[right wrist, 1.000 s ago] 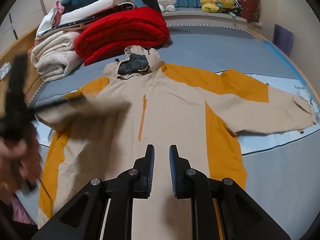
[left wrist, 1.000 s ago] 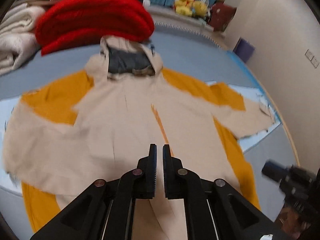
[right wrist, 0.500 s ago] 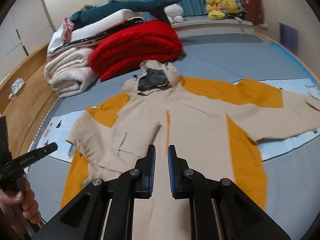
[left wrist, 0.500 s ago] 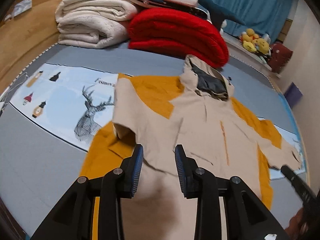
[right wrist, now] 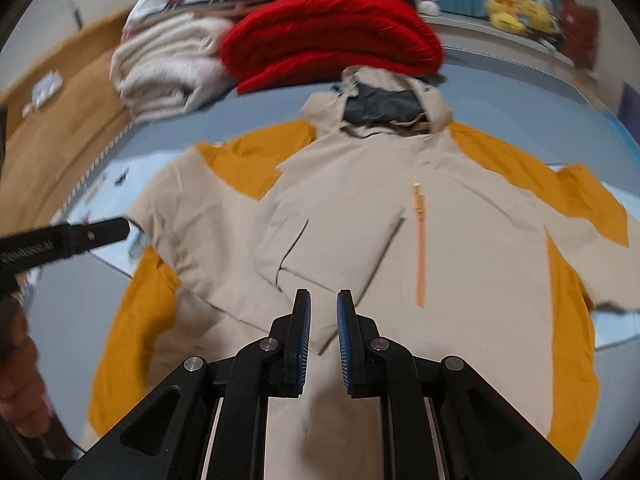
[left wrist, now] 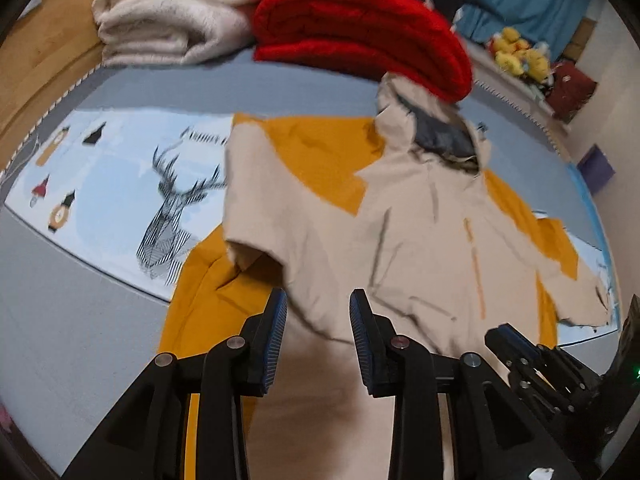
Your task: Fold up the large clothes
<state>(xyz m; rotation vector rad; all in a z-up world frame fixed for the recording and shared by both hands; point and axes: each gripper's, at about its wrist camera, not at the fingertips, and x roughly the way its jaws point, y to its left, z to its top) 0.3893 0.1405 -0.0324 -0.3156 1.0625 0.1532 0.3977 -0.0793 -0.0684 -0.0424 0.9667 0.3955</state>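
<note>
we are looking down at the large beige and mustard-yellow hooded jacket (right wrist: 400, 240), lying front up on the grey bed cover (left wrist: 80, 320), its hood towards the folded red blanket (left wrist: 360, 28) and the cream folded blankets (left wrist: 172, 12). a second ago its left sleeve was stretched out flat to the side; now that sleeve (left wrist: 280, 208) is lying doubled back over the chest, its cuff end near the orange zip (right wrist: 420, 240). the left gripper (left wrist: 318, 320), pinched nearly shut a second ago, is now standing moderately open with nothing pressed between its pads, only cloth showing below. the right gripper (right wrist: 323, 320) is keeping a narrow gap, empty too, hovering over the lower front of the jacket. we are judging that the first sleeve fold is done and released. the right sleeve (right wrist: 580, 208) is still lying spread outwards, so that fold is probably next, and the folded sleeve is sitting a little rumpled and may be needing smoothing.
</note>
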